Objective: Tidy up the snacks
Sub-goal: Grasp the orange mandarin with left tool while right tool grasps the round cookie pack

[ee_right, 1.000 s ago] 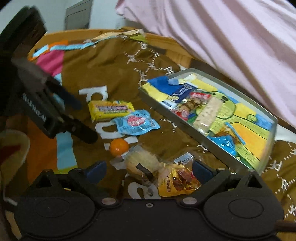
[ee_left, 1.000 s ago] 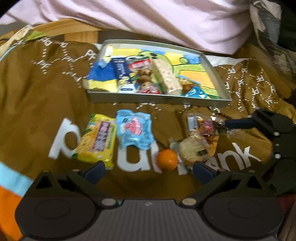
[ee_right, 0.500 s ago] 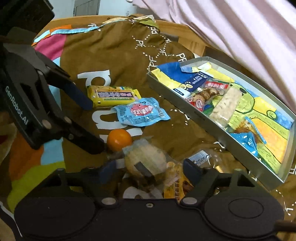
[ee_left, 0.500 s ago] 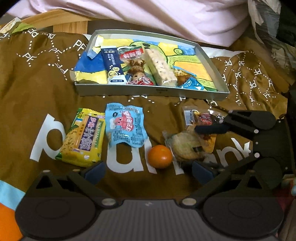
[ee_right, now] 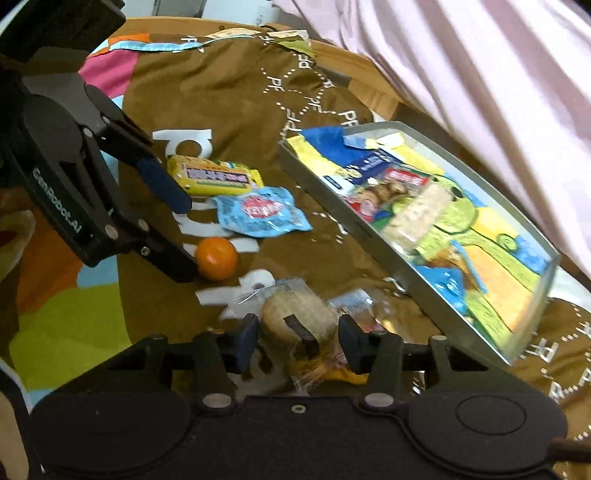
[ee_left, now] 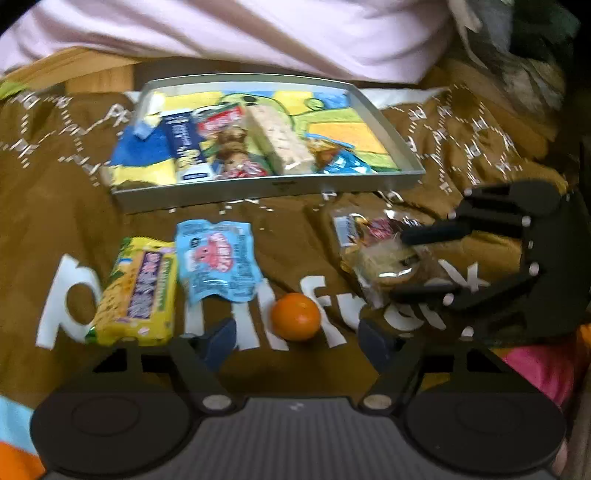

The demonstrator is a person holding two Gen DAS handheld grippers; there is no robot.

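A grey tray [ee_left: 266,188] [ee_right: 332,210] at the back holds several snack packs. On the brown cloth in front lie a yellow pack [ee_left: 136,291] [ee_right: 214,179], a blue pack [ee_left: 216,258] [ee_right: 262,214], an orange [ee_left: 295,321] [ee_right: 216,258] and a clear-wrapped pastry [ee_left: 384,258] [ee_right: 295,317]. The pastry rests on a red-and-yellow packet [ee_left: 369,229]. My left gripper [ee_left: 297,339] [ee_right: 181,236] is closing with the orange between its fingers, pads still apart from it. My right gripper [ee_right: 297,343] [ee_left: 404,266] is closing on the pastry, pads touching its wrapper on both sides.
Pink fabric [ee_left: 258,33] hangs behind the tray, above a wooden edge [ee_left: 99,74]. The brown cloth [ee_left: 55,177] bears white letters and dotted lines. Coloured patches of cloth [ee_right: 74,325] lie near the left gripper's body.
Both pairs of jaws have narrowed. The left fingers now flank the orange. The right fingers have closed in around the wrapped pastry, which has shifted a little.
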